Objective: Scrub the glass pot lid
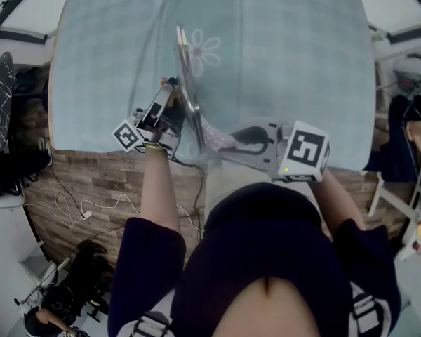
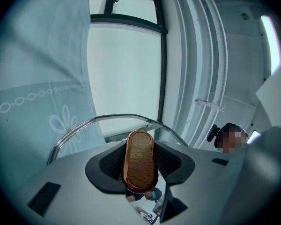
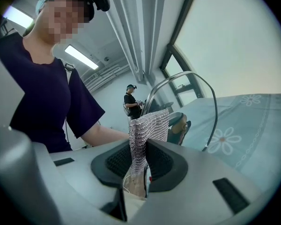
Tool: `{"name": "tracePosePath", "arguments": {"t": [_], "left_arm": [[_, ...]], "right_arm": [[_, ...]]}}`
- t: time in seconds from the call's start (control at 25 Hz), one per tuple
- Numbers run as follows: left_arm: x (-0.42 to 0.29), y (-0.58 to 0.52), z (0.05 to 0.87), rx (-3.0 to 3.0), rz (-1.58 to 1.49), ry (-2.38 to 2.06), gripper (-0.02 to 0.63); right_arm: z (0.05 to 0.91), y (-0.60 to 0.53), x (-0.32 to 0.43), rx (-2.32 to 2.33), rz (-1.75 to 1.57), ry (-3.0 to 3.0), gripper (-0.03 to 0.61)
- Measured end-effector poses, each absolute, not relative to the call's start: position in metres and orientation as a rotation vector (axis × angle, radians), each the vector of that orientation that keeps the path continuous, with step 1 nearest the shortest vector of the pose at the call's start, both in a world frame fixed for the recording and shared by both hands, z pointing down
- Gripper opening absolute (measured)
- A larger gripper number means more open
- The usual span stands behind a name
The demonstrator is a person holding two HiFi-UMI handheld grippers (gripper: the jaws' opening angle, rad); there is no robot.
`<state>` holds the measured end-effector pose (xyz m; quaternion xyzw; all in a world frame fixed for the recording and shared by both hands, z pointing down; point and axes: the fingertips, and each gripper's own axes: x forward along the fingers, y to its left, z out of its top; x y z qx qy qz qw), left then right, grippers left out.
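The glass pot lid [image 1: 187,97] stands on edge above the table, its steel rim toward me. My left gripper [image 1: 170,115] is shut on the lid's wooden handle [image 2: 140,161], whose copper-edged oval face fills the space between the jaws; the lid's rim [image 2: 103,122] arcs behind it. My right gripper [image 1: 228,144] is shut on a chainmail scrubber [image 3: 146,135], a silvery mesh pad that stands up from between its jaws. The scrubber [image 1: 214,135] lies against the lid's near face. In the right gripper view the lid [image 3: 196,107] shows as a clear disc with the handle [image 3: 179,124] behind it.
A pale blue tablecloth with flower prints [image 1: 266,62] covers the table. Wood-look floor with cables [image 1: 91,188] lies at the near left. A standing person [image 3: 131,103] is far off across the room. Chairs and clutter [image 1: 407,132] sit at the right.
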<state>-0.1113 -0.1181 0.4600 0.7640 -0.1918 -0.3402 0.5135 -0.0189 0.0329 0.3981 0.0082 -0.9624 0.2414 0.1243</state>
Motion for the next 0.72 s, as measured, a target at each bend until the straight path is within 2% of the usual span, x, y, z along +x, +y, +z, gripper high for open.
{"name": "tracePosePath", "arguments": {"t": [0.44, 0.72], "left_arm": [[-0.114, -0.118, 0.460, 1.822, -0.847, -0.465, 0.167], [-0.114, -0.119, 0.461, 1.819, -0.847, -0.450, 0.167]], "right_arm": [[0.396, 0.045, -0.001, -0.066, 0.676, -2.783, 0.080], [0.394, 0.005, 0.031, 0.144, 0.757, -2.789, 0.080]]}}
